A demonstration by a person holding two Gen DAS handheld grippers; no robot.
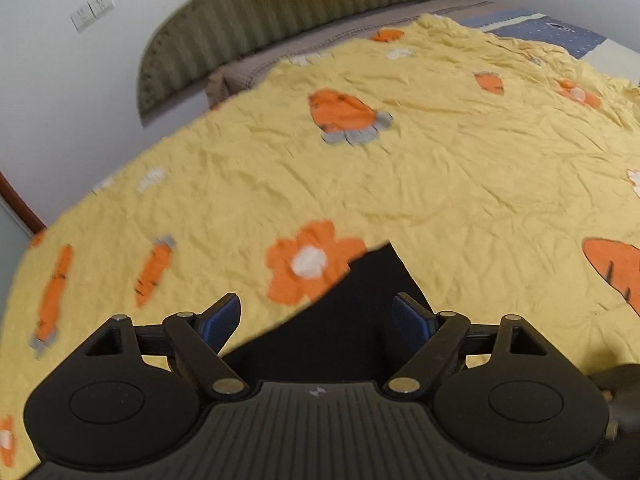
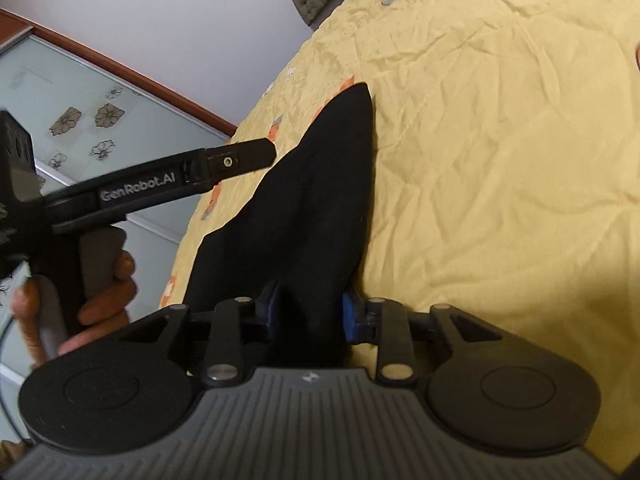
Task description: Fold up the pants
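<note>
The black pants point(image 2: 320, 200) lie on the yellow bedspread point(image 2: 500, 160) and rise toward my right gripper point(image 2: 308, 312), which is shut on a bunch of the cloth between its blue pads. In the left wrist view a corner of the pants point(image 1: 360, 300) lies between the fingers of my left gripper point(image 1: 316, 316), which is open and holds nothing. The left gripper point(image 2: 240, 160) also shows in the right wrist view, held by a hand at the left, just beside the pants.
The yellow bedspread point(image 1: 400, 168) with orange carrot and flower prints covers the bed. A green padded headboard point(image 1: 300, 12) and a white wall with sockets point(image 1: 92, 10) stand at the far end. A glass wardrobe door point(image 2: 80, 120) lies left of the bed.
</note>
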